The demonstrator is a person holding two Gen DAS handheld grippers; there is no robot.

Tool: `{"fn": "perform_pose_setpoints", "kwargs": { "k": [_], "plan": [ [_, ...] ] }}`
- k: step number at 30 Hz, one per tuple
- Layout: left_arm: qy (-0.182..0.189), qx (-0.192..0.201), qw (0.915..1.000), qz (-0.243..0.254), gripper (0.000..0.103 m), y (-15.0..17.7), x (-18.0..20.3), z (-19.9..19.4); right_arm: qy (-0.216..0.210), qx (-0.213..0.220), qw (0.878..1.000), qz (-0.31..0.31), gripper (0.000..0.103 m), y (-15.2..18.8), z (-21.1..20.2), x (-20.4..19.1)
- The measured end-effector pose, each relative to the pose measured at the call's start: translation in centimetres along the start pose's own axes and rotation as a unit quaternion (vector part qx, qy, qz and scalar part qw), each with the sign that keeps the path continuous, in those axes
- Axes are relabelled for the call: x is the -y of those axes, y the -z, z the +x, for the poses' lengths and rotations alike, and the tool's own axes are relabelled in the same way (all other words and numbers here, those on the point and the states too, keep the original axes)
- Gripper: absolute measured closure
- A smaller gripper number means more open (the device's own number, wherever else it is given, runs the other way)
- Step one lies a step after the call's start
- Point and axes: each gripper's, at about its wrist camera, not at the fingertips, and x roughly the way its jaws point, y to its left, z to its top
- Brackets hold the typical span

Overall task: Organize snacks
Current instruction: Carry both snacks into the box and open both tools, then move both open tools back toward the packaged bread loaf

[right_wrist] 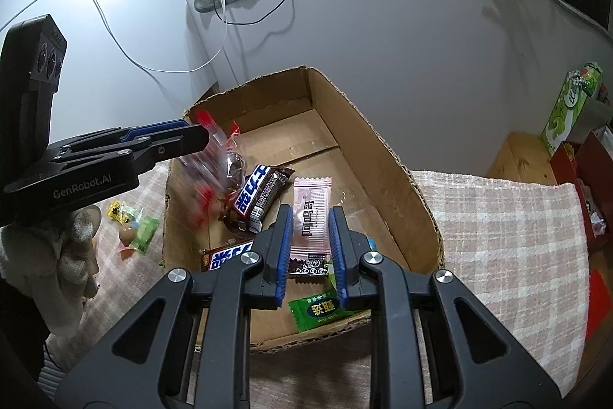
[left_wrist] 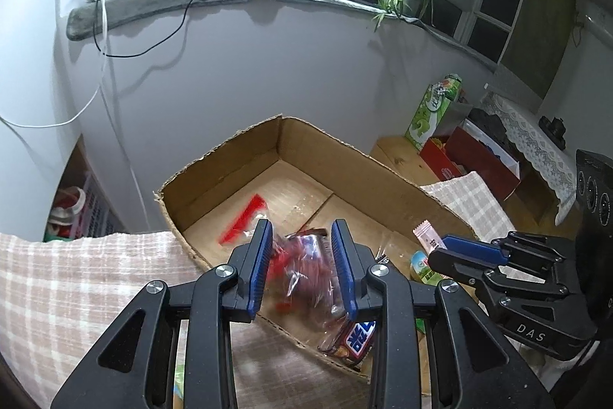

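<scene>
The left claw [left_wrist: 302, 267], spread, is dropping a clear bag [left_wrist: 302, 263] into the box [left_wrist: 383, 175]. The right claw [right_wrist: 309, 248], pinching a pink sachet [right_wrist: 311, 213], should release next.

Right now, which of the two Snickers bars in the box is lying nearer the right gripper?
The Snickers bar at the box's near edge, partly hidden beside the right gripper. The other Snickers bar lies farther in, beside the pink wafer packet.
</scene>
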Motion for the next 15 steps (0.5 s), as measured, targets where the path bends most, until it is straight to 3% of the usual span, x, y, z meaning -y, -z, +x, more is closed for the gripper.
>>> {"fn": "perform_pose_setpoints", "kwargs": {
  "k": [3,5,7,15],
  "plan": [
    [-0.002,-0.001,1.0,-0.003,0.068,0.0,-0.1,-0.1,0.002,0.002,1.0,-0.001,0.083,0.0,0.0,0.0],
    [-0.002,0.0,1.0,-0.006,0.057,0.0,-0.1,-0.2,0.003,0.002,1.0,-0.002,0.074,0.0,-0.1,-0.1],
    [-0.002,0.001,1.0,-0.007,0.055,0.0,-0.1,-0.4,0.006,0.006,1.0,-0.005,0.034,0.1,-0.3,-0.2],
    [-0.001,0.01,0.9999,-0.005,0.055,0.1,0.3,-1.7,0.012,0.019,1.0,-0.015,0.031,0.3,-1.4,-1.1]
  ]
}}
